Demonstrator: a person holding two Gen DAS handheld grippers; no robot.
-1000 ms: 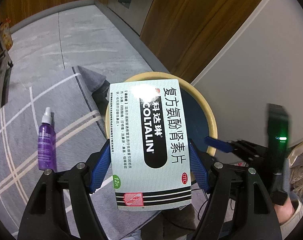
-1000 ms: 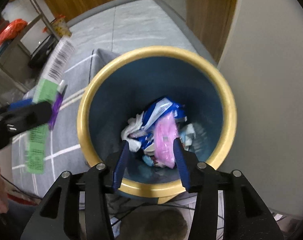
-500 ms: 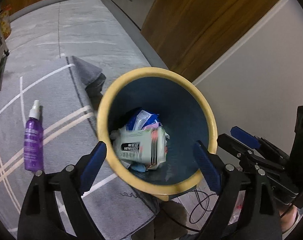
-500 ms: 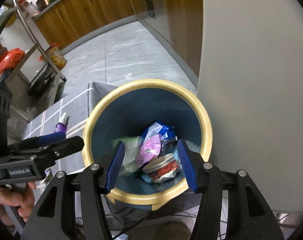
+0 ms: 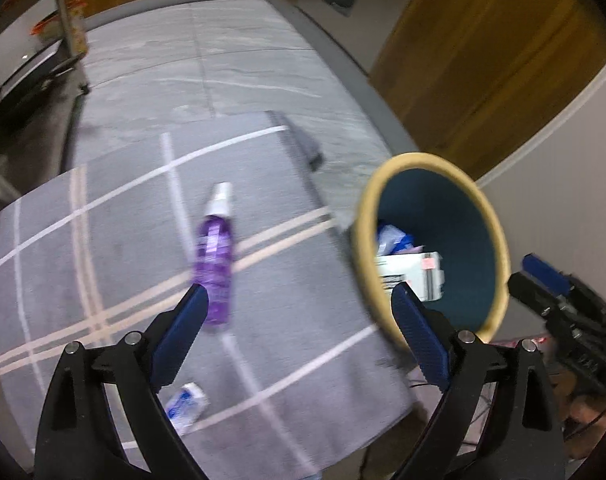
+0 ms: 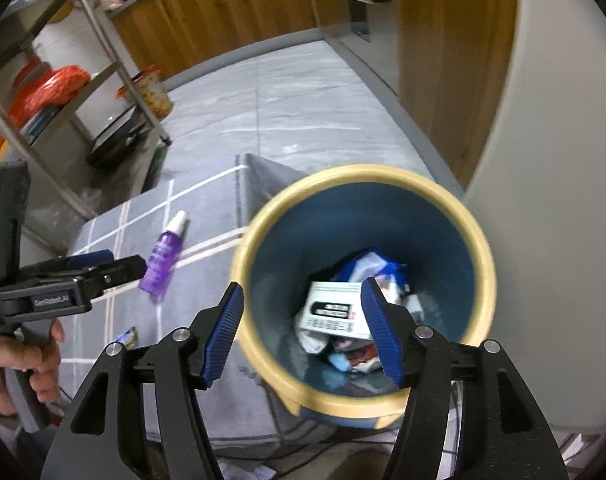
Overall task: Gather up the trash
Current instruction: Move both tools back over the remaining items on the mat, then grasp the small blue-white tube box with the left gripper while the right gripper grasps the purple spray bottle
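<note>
A second before, the left gripper [image 5: 299, 330] clamped a white and green medicine box [image 6: 335, 310] above the yellow-rimmed bin [image 5: 491, 216]. Its jaws let go and were still opening, with nothing between them, and the box dropped onto the wrappers inside the bin. The left gripper then swung off the bin, out over the grey rug [image 5: 115, 236], toward the purple spray bottle [image 5: 215, 264] lying there; a small blue and white wrapper [image 5: 185, 400] near the rug's near edge came into view. The right gripper [image 6: 303, 332] lifted back from the bin mouth, its empty jaws opening too.
</note>
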